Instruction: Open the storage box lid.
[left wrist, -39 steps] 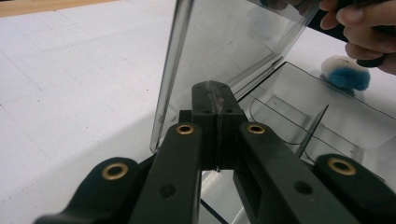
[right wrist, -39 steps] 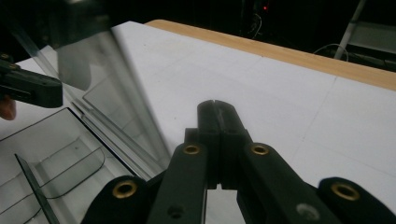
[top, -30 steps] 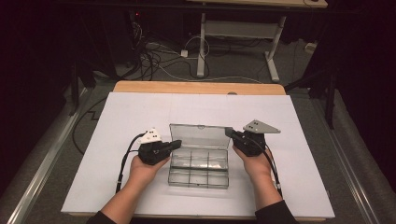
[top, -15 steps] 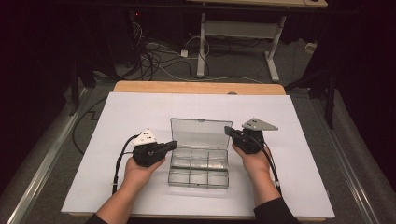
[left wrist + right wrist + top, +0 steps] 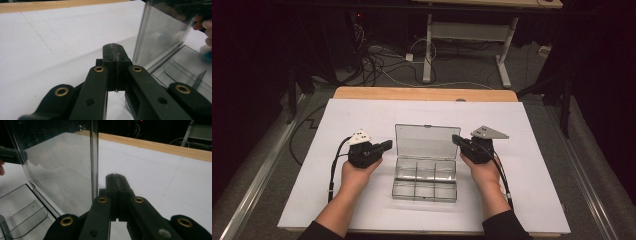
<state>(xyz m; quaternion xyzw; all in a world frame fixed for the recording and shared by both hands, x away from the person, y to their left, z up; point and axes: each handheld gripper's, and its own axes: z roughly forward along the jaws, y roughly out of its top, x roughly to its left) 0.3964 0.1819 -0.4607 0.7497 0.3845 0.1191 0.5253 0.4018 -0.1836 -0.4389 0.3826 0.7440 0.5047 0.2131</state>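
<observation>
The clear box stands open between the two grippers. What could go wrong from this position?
1. The lid of the clear compartment box stands upright, and the shut right gripper is very close beside its edge. A small sideways push could slam it shut or tip it back.
2. The box looks light and lies loose on the white sheet, so a knock from the shut left gripper might slide it.

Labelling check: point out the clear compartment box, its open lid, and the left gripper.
clear compartment box (image 5: 424, 187), high view, front wall of the tray.
open lid (image 5: 427, 141), high view, middle of the raised panel.
left gripper (image 5: 115, 53), left gripper view, tips of the shut jaws.
</observation>
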